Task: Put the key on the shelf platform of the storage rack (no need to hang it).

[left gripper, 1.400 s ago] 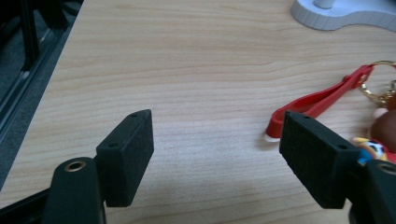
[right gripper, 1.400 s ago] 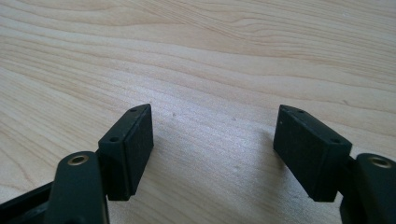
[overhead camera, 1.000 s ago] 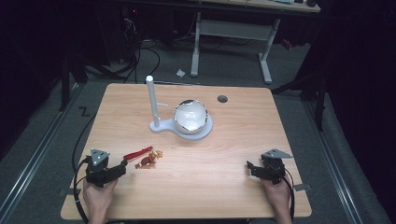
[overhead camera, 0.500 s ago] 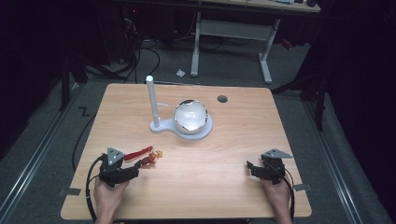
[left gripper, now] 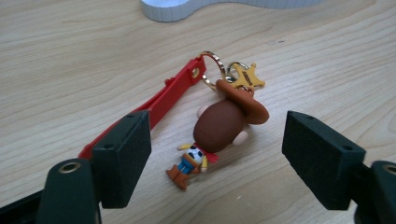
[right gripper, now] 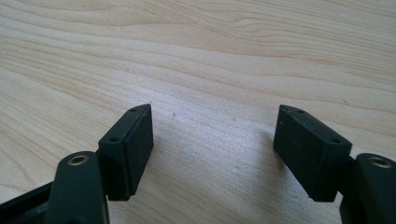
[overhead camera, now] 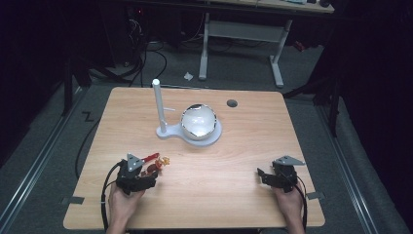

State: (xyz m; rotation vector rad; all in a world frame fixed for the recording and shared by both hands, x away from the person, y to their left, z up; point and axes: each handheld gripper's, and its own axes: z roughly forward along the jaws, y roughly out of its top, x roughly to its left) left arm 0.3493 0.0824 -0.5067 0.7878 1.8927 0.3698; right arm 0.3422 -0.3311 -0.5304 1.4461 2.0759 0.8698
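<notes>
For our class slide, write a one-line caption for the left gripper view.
Open left gripper straddles a cowboy keychain with red strap on the wooden table.

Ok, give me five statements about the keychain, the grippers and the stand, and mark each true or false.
1. The left gripper has its jaws open around the cowboy figure keychain, pads not touching it. True.
2. The keychain's red strap lies on the table. True.
3. The right gripper is shut on the keychain. False: its jaws stand open over bare wood.
4. The shiny ball rests on the white stand beside its upright post. True.
5. The keychain hangs from the post. False: it lies flat on the table, apart from the stand.
</notes>
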